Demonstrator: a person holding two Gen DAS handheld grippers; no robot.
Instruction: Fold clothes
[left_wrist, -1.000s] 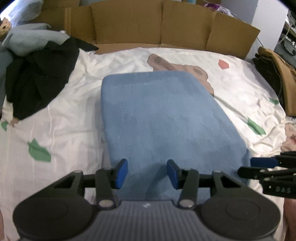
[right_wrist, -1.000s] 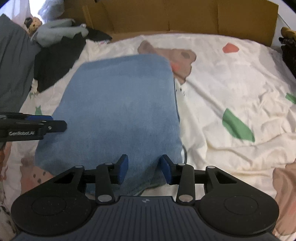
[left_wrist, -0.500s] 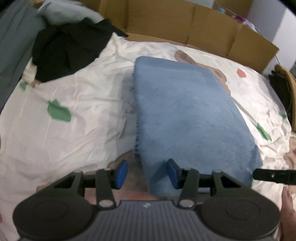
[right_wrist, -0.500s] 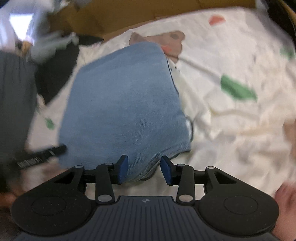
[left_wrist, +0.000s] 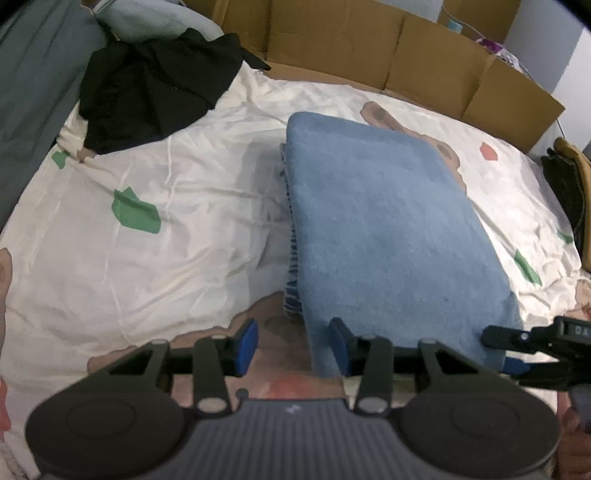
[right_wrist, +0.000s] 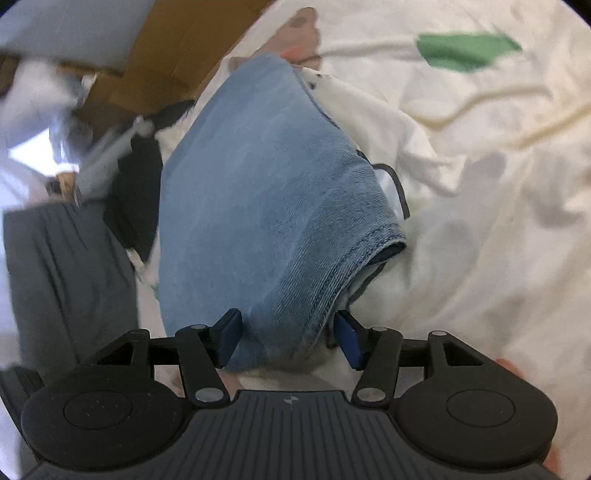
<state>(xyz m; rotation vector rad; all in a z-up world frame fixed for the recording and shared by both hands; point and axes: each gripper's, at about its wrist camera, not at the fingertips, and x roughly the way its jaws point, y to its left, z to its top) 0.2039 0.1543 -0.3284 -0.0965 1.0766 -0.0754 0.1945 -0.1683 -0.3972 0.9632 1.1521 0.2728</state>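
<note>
A folded blue garment (left_wrist: 391, 229) is seen centre frame on a white patterned bedsheet (left_wrist: 155, 266), cardboard (left_wrist: 369, 62) lining the top edge. The left gripper (left_wrist: 293, 345), just narrowed, is parted, the garment's corner between its pads, ungripped. The right gripper (right_wrist: 288, 338), just widened, is spread loosely around the near edge.

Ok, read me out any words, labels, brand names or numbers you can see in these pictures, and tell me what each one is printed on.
"DA": white letters on the black body of the right gripper, at the right edge of the left wrist view; the rest is cut off by the frame.
Small white mark on the camera housing in the left wrist view: a logo, no readable letters.
The blue garment, bedsheet and cardboard show no text.
</note>
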